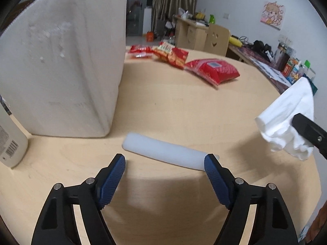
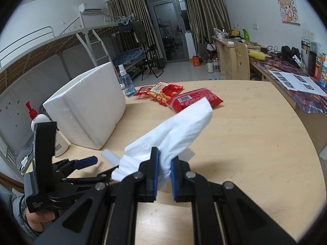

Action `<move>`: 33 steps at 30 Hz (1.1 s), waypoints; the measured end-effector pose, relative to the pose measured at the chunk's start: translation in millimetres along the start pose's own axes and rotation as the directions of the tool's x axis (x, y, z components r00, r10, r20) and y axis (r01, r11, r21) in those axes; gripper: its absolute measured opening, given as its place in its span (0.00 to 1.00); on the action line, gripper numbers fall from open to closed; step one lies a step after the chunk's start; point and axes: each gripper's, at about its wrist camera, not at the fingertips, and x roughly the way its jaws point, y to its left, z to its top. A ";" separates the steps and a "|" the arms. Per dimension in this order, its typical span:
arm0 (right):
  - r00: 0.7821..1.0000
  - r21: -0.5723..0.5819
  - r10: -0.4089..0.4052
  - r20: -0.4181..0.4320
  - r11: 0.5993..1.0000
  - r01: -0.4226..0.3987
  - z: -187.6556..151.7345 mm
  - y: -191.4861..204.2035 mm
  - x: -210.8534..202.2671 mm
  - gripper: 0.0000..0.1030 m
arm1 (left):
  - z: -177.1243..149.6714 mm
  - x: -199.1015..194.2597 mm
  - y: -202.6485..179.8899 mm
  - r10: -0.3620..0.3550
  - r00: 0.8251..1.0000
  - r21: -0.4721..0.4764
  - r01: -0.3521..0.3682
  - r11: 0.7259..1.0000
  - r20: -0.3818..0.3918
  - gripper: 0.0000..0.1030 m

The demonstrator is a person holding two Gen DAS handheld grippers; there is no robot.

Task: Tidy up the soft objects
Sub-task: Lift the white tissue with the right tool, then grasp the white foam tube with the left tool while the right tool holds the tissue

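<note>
Two tools work over the surface [image 1: 184,110]. Left tool [image 1: 164,164]: jaws spread, gripping nothing; white foam roll [image 1: 163,151] lies on the surface just beyond its fingertips, beside the foam box [image 1: 61,61]. Right tool [image 2: 163,163]: clenched on the white cloth [image 2: 179,126], lifted clear.

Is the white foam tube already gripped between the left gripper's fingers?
No. The left gripper is open, and the foam tube lies on the table just beyond its fingers, ungripped.
</note>
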 end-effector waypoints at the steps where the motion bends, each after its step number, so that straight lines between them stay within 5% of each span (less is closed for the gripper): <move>1: 1.000 -0.001 0.003 0.001 1.000 -0.003 -0.2 -1.5 -0.2 0.13 | -0.1 3.0 -1.2 0.000 1.000 -0.002 -0.001 1.000 -0.012 0.77; 10: 0.999 -0.005 0.028 0.021 1.000 -0.028 -2.7 -9.0 -1.3 0.13 | 11.3 14.5 -11.6 0.029 0.999 -0.031 -0.030 0.999 -0.020 0.75; 23: 0.998 0.003 0.032 0.051 0.999 -0.032 -6.0 -15.2 -10.8 0.13 | 16.5 12.5 -25.0 -0.084 0.996 0.003 0.084 0.996 0.009 0.16; 33: 0.998 0.015 0.028 0.060 0.999 -0.029 -6.7 -17.2 -14.5 0.13 | 17.4 5.0 -28.5 -0.110 0.993 0.037 0.109 0.993 0.035 0.10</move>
